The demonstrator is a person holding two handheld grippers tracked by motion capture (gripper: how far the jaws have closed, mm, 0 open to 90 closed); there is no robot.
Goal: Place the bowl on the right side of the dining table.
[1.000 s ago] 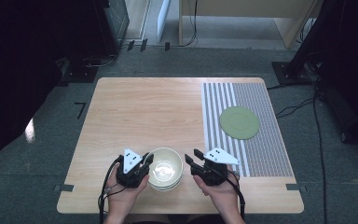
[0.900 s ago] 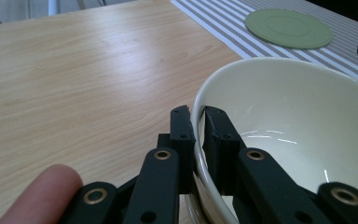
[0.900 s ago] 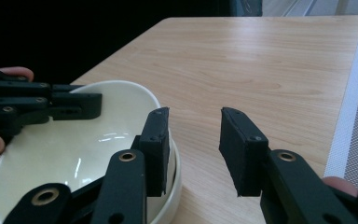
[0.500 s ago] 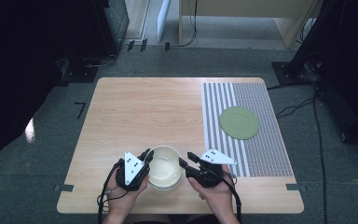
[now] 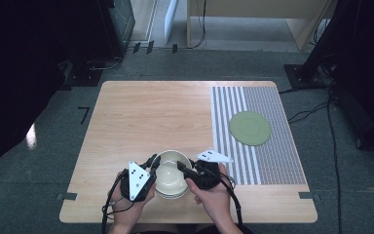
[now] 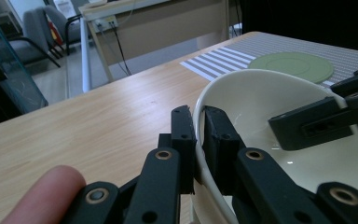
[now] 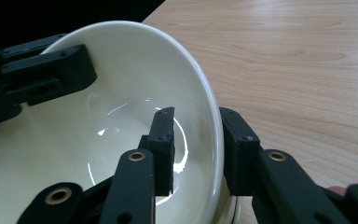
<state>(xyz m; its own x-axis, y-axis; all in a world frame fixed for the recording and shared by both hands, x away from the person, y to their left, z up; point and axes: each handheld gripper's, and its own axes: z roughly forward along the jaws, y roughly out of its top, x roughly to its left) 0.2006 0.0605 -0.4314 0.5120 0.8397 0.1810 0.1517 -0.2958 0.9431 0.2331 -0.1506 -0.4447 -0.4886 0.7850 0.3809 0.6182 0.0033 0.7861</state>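
Note:
A cream bowl [image 5: 170,175] rests on a second one at the table's front edge, its top bowl tilted. My left gripper [image 5: 151,163] is shut on the bowl's left rim: in the left gripper view [image 6: 198,114] the two pads pinch the wall of the bowl [image 6: 270,93]. My right gripper [image 5: 182,168] straddles the right rim. In the right gripper view [image 7: 196,114] one jaw is inside the bowl [image 7: 98,140] and one outside. Its jaws have just been closing, and a gap shows between the inner pad and the wall.
A flat green plate [image 5: 250,128] lies on the striped mat [image 5: 272,156] at the right of the wooden table [image 5: 151,112]. Chairs and a desk stand beyond the table's far edge. Cables trail from both grippers toward the person.
My right gripper has moved left from beside the bowl until its jaws sit over the right rim, and they have narrowed. The left gripper has kept its hold.

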